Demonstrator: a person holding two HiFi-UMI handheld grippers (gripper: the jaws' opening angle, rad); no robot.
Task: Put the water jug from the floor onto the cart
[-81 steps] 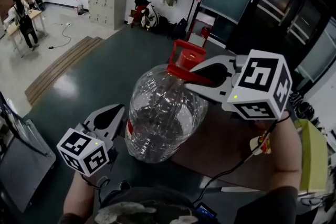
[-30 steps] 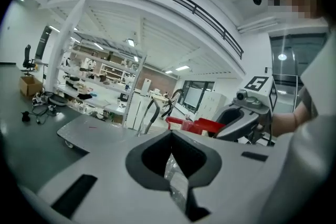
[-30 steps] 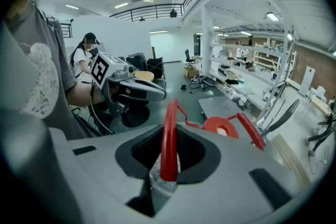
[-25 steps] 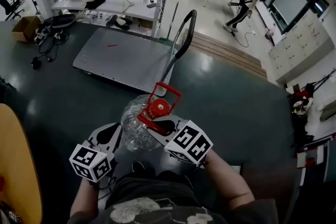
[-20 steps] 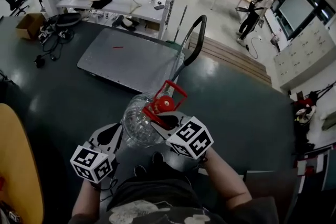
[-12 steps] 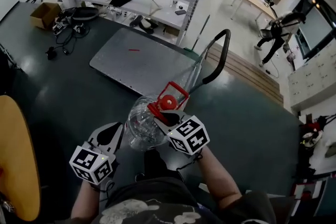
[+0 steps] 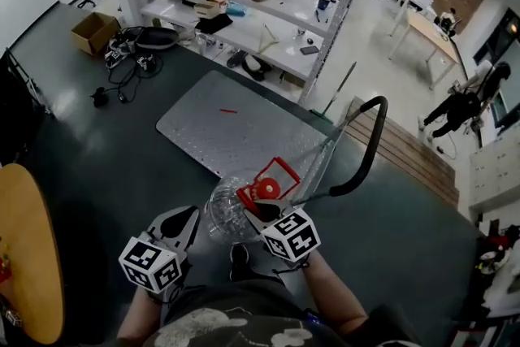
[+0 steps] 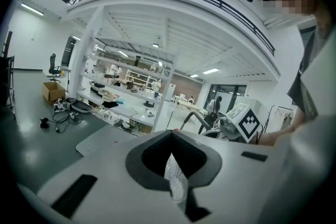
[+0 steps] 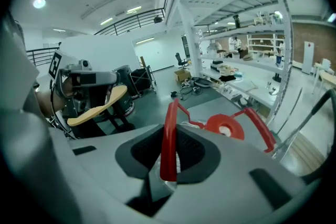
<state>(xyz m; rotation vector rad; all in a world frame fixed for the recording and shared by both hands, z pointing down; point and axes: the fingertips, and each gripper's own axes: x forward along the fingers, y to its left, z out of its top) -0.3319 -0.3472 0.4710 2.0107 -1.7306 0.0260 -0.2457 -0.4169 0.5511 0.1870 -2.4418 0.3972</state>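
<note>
Just then, you had the right gripper [image 7: 262,211] clamped on the red handle [image 9: 167,134] of the water jug [image 7: 224,214]. In the right gripper view its jaws were pinched on the upright red loop, with the red cap [image 9: 226,127] just beyond them. Your left gripper [image 7: 188,217] sat close against the jug's left side. In the left gripper view its jaws were drawn to a narrow slit with a sliver of clear plastic [image 8: 175,181] caught between them, apparently part of the jug's wall. The jug hung between both grippers at lower centre of the head view, over the dark floor [image 7: 106,166] and right in front of your body. It was not on the cart [image 7: 236,126], whose grey deck lay just above it in the frame. The cart's black push bar [image 7: 370,146] curved up to the jug's right. White shelves [image 7: 244,8] stood across the top of the frame, beyond the cart.
</note>
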